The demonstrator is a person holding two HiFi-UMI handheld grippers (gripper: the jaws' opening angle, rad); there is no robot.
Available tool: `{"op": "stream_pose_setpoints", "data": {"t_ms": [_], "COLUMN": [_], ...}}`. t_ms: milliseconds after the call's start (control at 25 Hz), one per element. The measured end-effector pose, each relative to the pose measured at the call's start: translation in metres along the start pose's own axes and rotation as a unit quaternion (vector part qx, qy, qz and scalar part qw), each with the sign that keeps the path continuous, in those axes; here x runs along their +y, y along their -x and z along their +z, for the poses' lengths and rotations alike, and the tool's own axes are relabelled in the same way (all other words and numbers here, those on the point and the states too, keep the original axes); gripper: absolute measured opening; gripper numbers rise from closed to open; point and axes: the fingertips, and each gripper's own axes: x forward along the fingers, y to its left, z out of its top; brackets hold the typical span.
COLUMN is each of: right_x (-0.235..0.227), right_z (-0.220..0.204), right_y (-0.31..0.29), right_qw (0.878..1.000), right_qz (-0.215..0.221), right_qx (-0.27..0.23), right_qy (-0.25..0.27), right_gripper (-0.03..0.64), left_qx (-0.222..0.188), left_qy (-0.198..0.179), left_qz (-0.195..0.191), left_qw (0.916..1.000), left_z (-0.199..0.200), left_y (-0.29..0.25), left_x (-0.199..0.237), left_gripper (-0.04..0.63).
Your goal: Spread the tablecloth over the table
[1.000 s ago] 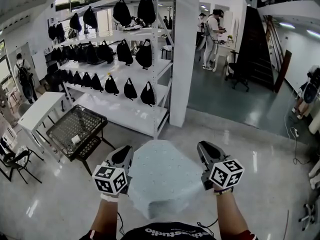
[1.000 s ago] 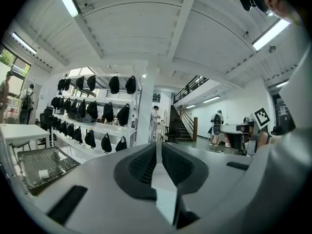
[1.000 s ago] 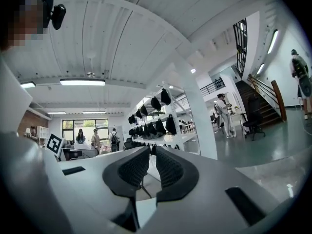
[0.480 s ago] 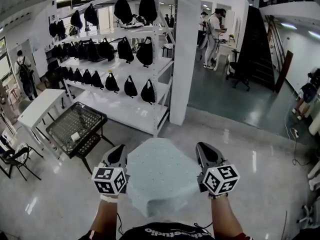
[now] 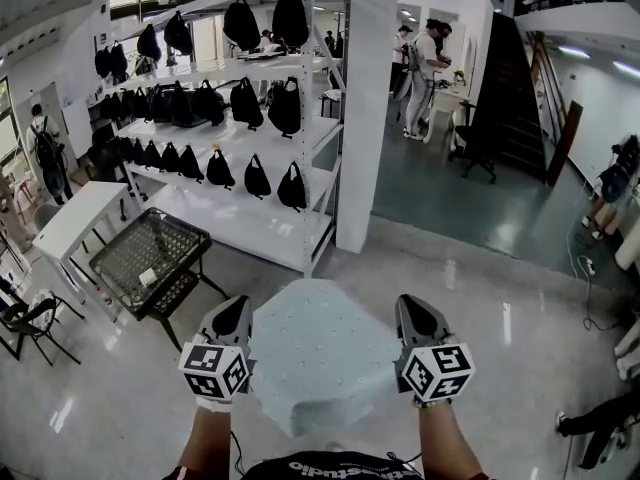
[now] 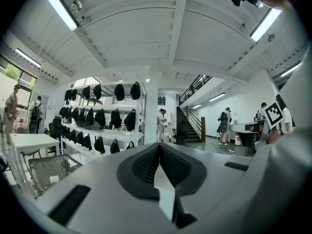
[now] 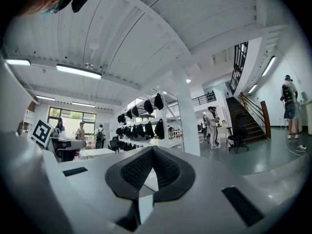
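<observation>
Left gripper (image 5: 232,316): jaws pressed together on the left edge of the tablecloth (image 5: 320,358). They have just been closing, with the cloth between them.
Right gripper (image 5: 415,313): jaws pressed together on the right edge of the same cloth. They have also just been closing, with the cloth between them.
Tablecloth: pale with small dots. It is held in the air between the 2 grippers, touches both, and is above the floor (image 5: 480,298).
Mesh table (image 5: 150,258): black, ahead of the left gripper and to its left, well apart from the cloth.
White table (image 5: 75,218): further to the left, behind the mesh table.
Shelf (image 5: 240,213): far ahead of the left gripper, with rows of black bags (image 5: 257,176).
Pillar (image 5: 362,108): white, ahead between the 2 grippers, just beside the shelf.
People (image 5: 425,63): far ahead of the right gripper, near the stairs (image 5: 515,98).
</observation>
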Motion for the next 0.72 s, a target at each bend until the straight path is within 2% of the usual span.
{"op": "stream_pose_setpoints", "data": {"t_ms": [280, 720], "right_x": [-0.0067, -0.0066], "right_z": [-0.0006, 0.0052], "right_y": [0.0044, 0.0002], "right_qw": [1.0, 1.0], "right_qz": [-0.008, -0.002], "right_qx": [0.003, 0.004], "right_qy": [0.001, 0.005], "right_gripper": [0.025, 0.025], "left_qx": [0.003, 0.0], "left_qy": [0.02, 0.017], "left_qz": [-0.005, -0.004], "left_qw": [0.9998, 0.9998], "left_z": [-0.0034, 0.0026], "left_y": [0.0038, 0.0025], "left_x": [0.0025, 0.0041], "left_gripper": [0.018, 0.018]}}
